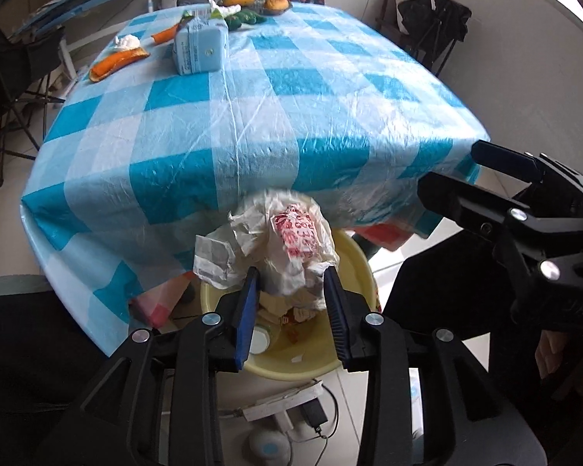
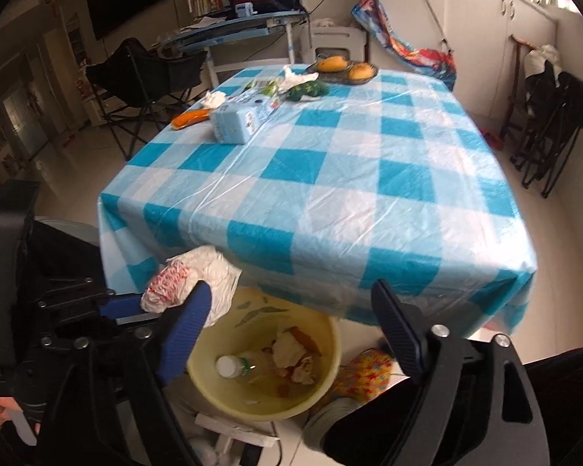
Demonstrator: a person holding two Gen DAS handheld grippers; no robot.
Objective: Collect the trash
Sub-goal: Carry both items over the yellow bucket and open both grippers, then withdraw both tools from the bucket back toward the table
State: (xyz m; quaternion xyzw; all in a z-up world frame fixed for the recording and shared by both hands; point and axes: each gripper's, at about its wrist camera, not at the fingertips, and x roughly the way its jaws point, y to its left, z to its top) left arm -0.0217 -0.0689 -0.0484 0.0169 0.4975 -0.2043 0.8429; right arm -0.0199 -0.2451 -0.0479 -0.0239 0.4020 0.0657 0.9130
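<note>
My left gripper (image 1: 291,283) is shut on a crumpled white plastic bag with red print (image 1: 280,237) and holds it over a yellow trash bin (image 1: 311,365) by the table's near edge. The same bag (image 2: 190,275) shows in the right wrist view, above the bin (image 2: 252,407). The bin holds a plastic bottle (image 2: 237,367), paper and food scraps. My right gripper (image 2: 291,310) is open and empty, above the bin. On the far side of the table lie orange peels (image 1: 116,62), a white tissue (image 1: 127,42) and a light-blue carton (image 1: 200,46).
The table (image 2: 349,178) has a blue-and-white checked cover. A bowl of mangoes (image 2: 346,68) and a green item (image 2: 307,89) sit at its far end. A power strip and cables (image 1: 287,407) lie on the floor by the bin. Folding chairs (image 2: 147,77) stand around.
</note>
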